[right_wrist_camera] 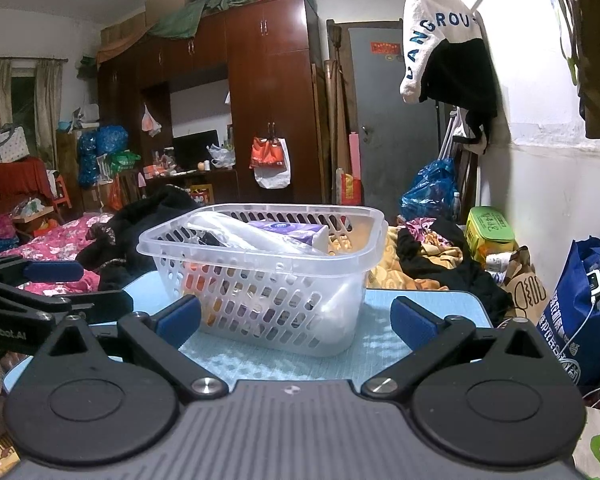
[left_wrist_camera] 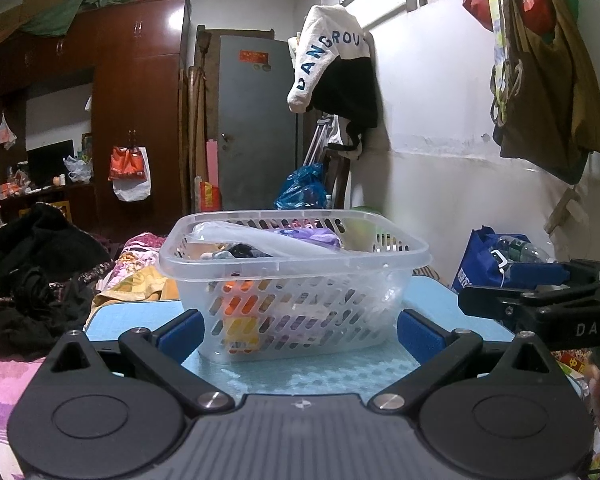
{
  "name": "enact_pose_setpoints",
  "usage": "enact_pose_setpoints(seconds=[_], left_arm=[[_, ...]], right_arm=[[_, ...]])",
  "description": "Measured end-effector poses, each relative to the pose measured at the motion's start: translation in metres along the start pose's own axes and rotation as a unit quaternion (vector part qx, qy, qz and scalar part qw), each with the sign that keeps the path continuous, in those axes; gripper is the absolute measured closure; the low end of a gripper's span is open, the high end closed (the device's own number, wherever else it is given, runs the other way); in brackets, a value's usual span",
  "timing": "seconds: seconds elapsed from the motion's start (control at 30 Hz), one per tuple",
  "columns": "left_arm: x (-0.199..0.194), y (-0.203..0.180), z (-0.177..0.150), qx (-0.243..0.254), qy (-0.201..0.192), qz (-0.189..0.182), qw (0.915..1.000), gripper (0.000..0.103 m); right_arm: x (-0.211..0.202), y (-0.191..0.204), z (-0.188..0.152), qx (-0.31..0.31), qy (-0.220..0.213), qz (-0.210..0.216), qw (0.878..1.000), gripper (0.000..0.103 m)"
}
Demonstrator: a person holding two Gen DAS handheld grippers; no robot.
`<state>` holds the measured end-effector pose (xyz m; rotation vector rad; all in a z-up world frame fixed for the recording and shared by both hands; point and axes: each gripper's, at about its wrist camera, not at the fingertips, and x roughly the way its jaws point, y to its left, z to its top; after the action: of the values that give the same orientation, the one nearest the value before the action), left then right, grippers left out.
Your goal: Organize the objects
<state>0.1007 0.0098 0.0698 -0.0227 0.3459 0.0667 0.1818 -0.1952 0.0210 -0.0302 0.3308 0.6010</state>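
Observation:
A clear perforated plastic basket (left_wrist_camera: 296,264) (right_wrist_camera: 260,264) stands on a light blue table (left_wrist_camera: 324,372) (right_wrist_camera: 380,344). It holds a purple packet (left_wrist_camera: 308,236) (right_wrist_camera: 288,230), a clear plastic bag (left_wrist_camera: 236,232), dark items and orange and yellow things low inside. My left gripper (left_wrist_camera: 300,332) is open just in front of the basket, with nothing between its blue pads. My right gripper (right_wrist_camera: 296,322) is open too, facing the basket from the right side. Each gripper shows at the edge of the other's view.
Piles of dark clothes (left_wrist_camera: 36,276) and floral bedding (right_wrist_camera: 60,240) lie left of the table. A blue shopping bag (right_wrist_camera: 584,312) with bottles stands to the right by the white wall. A jacket (left_wrist_camera: 332,64) hangs above, with a wardrobe and grey door behind.

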Motion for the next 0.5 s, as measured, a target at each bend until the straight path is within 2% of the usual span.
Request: enact_pose_setpoints(seconds=[0.5], left_arm=[[0.0054,-0.0066,-0.0016,0.004,0.005,-0.004,1.0000,0.000]], right_arm=[[-0.0013,-0.0011,0.0004,0.002,0.000,0.002,1.000,0.000]])
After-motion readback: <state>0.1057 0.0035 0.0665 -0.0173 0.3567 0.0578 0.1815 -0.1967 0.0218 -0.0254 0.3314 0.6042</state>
